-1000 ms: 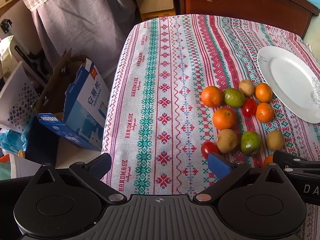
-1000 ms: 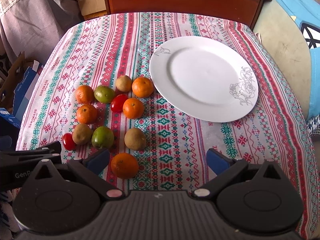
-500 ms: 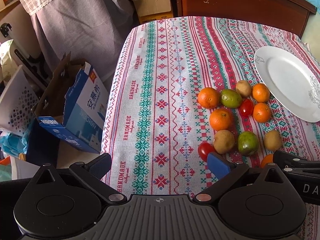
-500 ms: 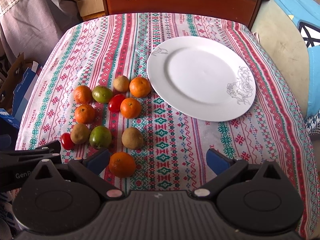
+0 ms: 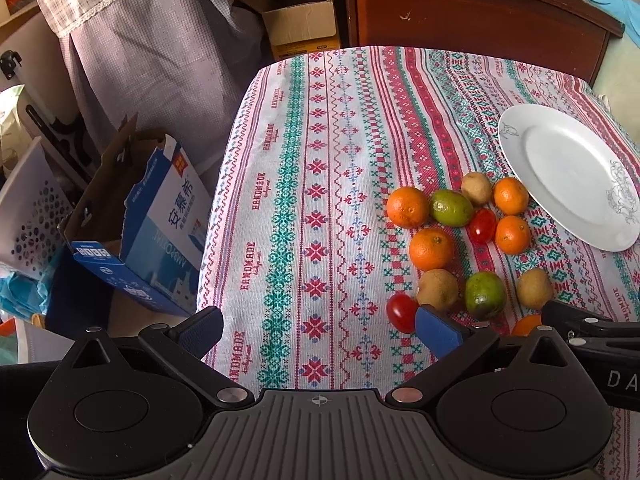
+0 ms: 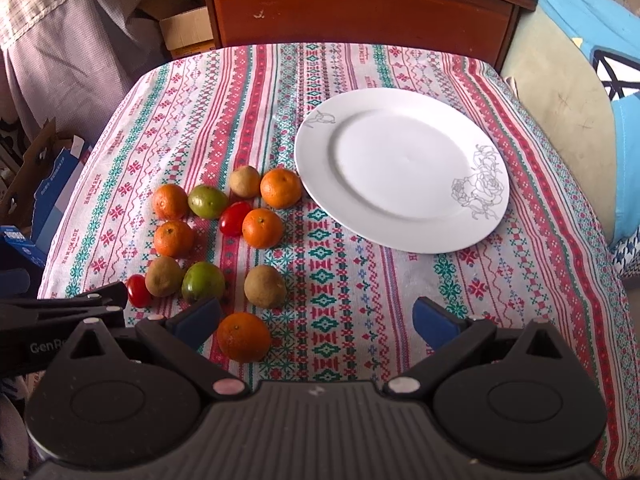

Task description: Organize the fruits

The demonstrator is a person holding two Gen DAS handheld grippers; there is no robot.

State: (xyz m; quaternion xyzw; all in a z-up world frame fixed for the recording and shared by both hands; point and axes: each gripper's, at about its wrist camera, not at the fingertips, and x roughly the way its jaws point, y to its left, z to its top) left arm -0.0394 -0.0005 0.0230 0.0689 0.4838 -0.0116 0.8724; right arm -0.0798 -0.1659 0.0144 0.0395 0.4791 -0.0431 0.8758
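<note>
Several fruits lie loose on the patterned tablecloth (image 6: pixel 360 300): oranges, green limes, brown kiwis and red tomatoes. A white plate (image 6: pixel 400 168) with a rose drawing lies empty to their right; it also shows in the left wrist view (image 5: pixel 568 176). My right gripper (image 6: pixel 318 322) is open and empty, its left finger beside the nearest orange (image 6: pixel 244 336), with a kiwi (image 6: pixel 265 286) just beyond. My left gripper (image 5: pixel 318 330) is open and empty over the table's near left part, its right finger next to a tomato (image 5: pixel 401 312) and a kiwi (image 5: pixel 438 289).
A wooden headboard (image 6: pixel 360 8) stands behind the table. An open blue carton (image 5: pixel 140 224), a white perforated basket (image 5: pixel 28 204) and a cardboard box (image 5: pixel 304 28) sit off the table's left edge. A blue cushion (image 6: pixel 608 40) lies at the right.
Both grippers have drawn back and risen slightly, so the fruits and plate sit a little farther off in view. Nothing on the table has moved. Both stay open.
</note>
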